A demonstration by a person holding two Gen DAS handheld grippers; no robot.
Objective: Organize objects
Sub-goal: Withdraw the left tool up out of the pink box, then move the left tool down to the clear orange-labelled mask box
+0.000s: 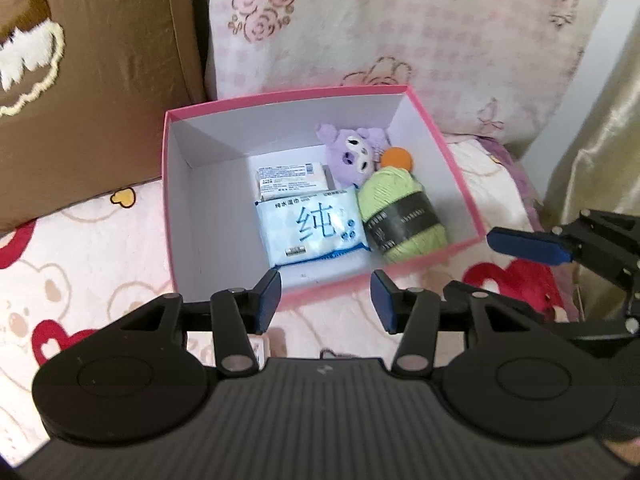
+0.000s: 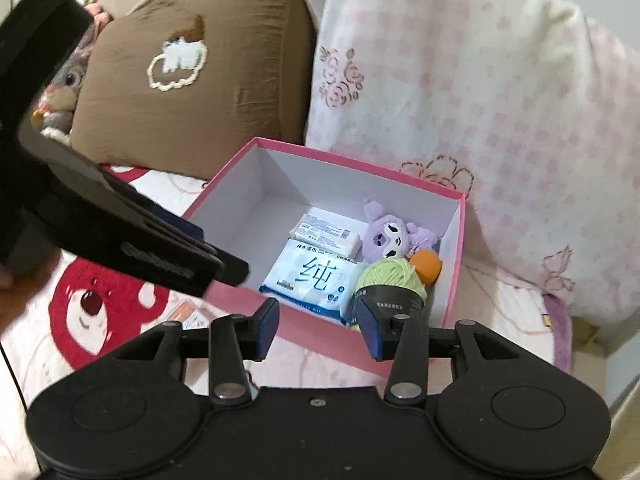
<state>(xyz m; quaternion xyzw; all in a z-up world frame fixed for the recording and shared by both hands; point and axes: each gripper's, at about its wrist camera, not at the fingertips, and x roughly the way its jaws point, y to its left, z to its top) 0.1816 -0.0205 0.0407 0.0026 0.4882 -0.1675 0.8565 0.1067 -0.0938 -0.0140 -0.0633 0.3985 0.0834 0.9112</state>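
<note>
The open pink cardboard box with white walls sits mid-frame; inside lie a blue-white wet-wipe pack, white soap packet, purple plush toy, orange ball and green yarn skein. Left gripper and right gripper stand apart, empty, near the box's front rim.

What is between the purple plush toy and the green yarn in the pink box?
An orange ball sits between the purple plush toy and the green yarn, clearest in the right wrist view.

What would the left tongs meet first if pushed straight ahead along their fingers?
Probably the pink box's near wall or rim, then the wipes pack inside; depth is unclear. The left tongs are open and empty.
</note>
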